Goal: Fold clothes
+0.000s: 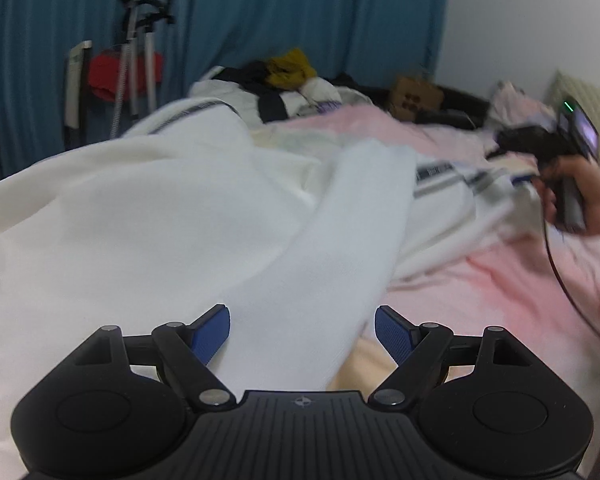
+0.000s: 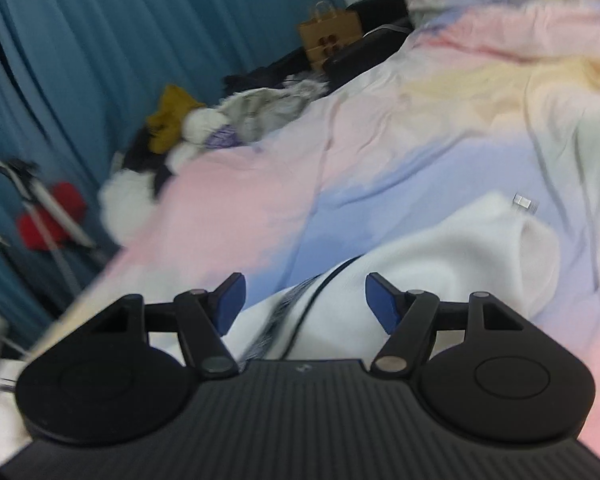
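Both claws, left (image 1: 302,334) and right (image 2: 305,302), gape empty over the rumpled white sweater (image 1: 148,208) on the bed (image 1: 480,280), so a fold seems underway; next, grasp an edge.

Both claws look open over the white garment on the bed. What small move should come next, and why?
Probably lower the left claw and close it on the white garment. Its sleeve-like strip lies loose between the open jaws, ungripped. The right claw is also open, above a striped edge, so no fold can start until something is gripped.
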`<state>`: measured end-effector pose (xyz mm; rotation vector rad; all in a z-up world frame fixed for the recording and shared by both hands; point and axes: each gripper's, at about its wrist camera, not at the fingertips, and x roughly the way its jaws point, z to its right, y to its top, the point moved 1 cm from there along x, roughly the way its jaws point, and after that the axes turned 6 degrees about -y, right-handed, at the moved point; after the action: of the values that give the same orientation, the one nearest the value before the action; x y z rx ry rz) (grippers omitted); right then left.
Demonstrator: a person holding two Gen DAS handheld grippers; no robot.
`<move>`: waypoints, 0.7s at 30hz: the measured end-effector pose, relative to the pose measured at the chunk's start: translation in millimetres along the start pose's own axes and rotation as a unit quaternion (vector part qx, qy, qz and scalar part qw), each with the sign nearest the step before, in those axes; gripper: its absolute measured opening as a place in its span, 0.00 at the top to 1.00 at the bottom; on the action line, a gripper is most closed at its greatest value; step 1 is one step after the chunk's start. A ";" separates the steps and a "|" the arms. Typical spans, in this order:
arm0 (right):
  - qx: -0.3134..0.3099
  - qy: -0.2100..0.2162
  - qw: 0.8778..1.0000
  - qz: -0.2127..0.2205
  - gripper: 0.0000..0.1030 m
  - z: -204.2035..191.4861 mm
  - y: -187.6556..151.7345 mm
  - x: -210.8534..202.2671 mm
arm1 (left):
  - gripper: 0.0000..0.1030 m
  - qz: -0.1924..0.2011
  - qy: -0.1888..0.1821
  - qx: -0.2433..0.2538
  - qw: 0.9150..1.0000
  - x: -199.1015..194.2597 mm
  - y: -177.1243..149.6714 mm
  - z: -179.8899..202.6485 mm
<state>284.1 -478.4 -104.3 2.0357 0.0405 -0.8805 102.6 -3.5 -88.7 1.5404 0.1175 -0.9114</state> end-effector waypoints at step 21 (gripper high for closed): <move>-0.014 0.005 1.000 -0.007 0.95 10.6 -15.4 25.5 | 0.21 -0.025 -0.004 0.028 0.999 32.0 -13.7 5.7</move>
<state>291.8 -484.3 -134.3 2.0165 0.0730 -0.8736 113.9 -19.2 -118.1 1.5909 0.1263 -0.9669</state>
